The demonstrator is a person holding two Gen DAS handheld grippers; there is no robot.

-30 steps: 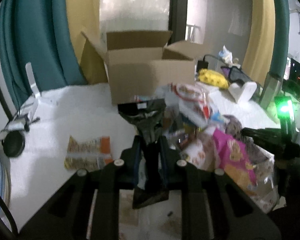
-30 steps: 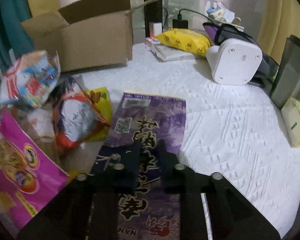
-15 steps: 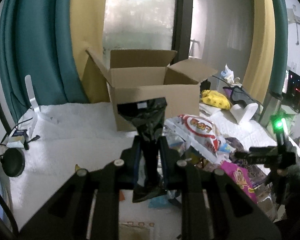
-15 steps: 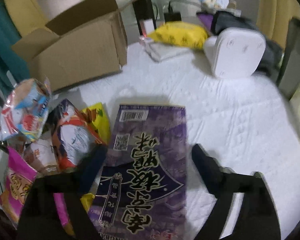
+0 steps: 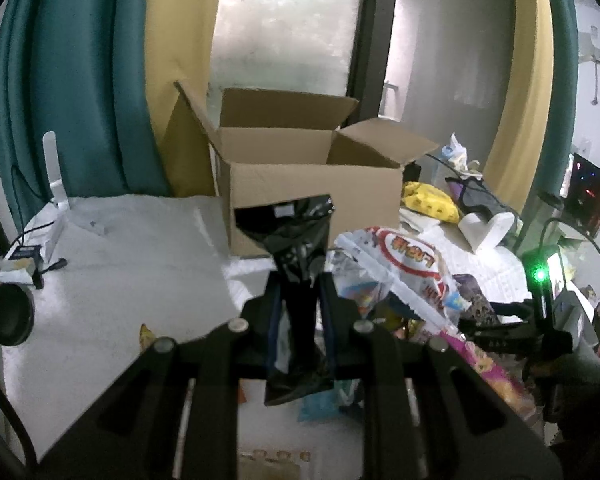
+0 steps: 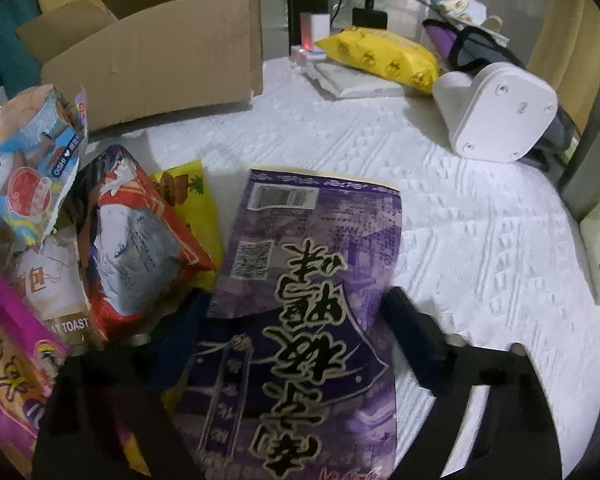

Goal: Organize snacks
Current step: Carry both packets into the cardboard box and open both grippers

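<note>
My left gripper [image 5: 300, 280] is shut on a black snack packet [image 5: 296, 236] and holds it upright above the white bed, in front of the open cardboard box [image 5: 312, 184]. My right gripper [image 6: 296, 308] points down over a purple snack packet [image 6: 312, 240] that lies flat on the bedspread. Its jaws are closing, with one finger at each long edge of the packet and no squeeze showing. More snack bags are piled to the left: an orange-red one [image 6: 140, 248], a blue and white one [image 6: 28, 160] and a pink one [image 6: 4, 360].
The box [image 6: 160, 60] stands at the back left in the right wrist view. Behind it lie a yellow pack [image 6: 380, 56], a white plastic stand [image 6: 500, 112] and a dark bag. A white router [image 5: 56, 172] and a black round device [image 5: 8, 316] sit at the left edge.
The left gripper has lifted the black packet up in front of the box. The right gripper opened wide off the purple packet, sank lower over it, and its fingers have come in.
</note>
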